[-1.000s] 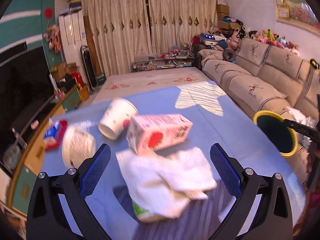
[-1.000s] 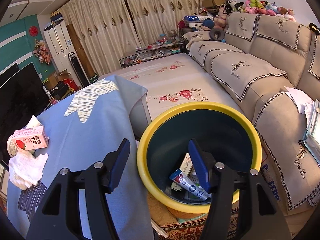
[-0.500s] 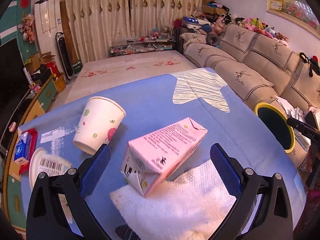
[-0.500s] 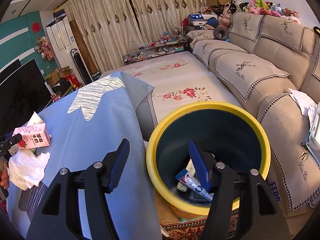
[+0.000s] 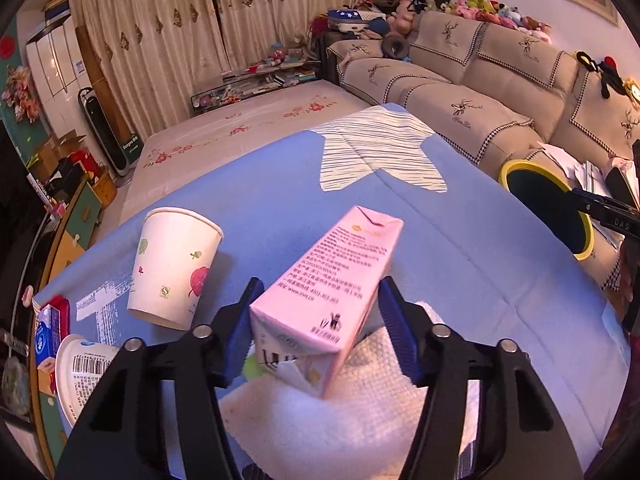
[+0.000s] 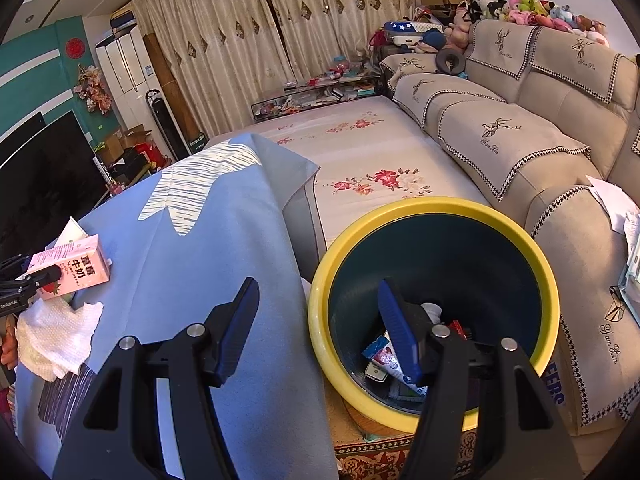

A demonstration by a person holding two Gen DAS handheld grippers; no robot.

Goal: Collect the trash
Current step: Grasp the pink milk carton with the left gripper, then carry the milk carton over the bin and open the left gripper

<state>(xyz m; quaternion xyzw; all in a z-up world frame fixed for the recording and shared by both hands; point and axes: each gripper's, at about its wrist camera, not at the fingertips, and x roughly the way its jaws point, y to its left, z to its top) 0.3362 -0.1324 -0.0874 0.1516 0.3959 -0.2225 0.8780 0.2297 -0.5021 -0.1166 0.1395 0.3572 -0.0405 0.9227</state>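
- Left tool (image 5: pixel 318 312), low centre of left wrist view: jaws have just been closing on the pink carton (image 5: pixel 326 300). Blue pads (image 5: pixel 240 328) sit against both carton sides, so we read it as clamped.
- Carton is tilted, far end pointing up-right, near end over the white tissue (image 5: pixel 360 408) at bottom centre. In right wrist view we see it at far left (image 6: pixel 72 270), left tool's tip across it.
- Paper cup (image 5: pixel 174 266) lies on its side, mid-left, just beside the carton; can't tell if they touch.
- White lid w/ barcode (image 5: pixel 80 376) at lower left, near table (image 5: pixel 460 264) edge; blue-and-red pack (image 5: pixel 46 336) next to it.
- Table has a blue cloth on it.
- Right tool (image 6: pixel 318 322), low centre of right wrist view: jaws apart, nothing between them. Its right finger (image 6: pixel 396 336) is over the bin's mouth, left finger over the cloth.
- Bin (image 6: pixel 400 216), yellow rim, dark inside, lower right of that view, just beside the table; wrappers and a tube at its bottom. Also seen at right edge of left wrist view (image 5: pixel 520 166).
- Sofa (image 6: pixel 520 128) behind the bin, upper right.
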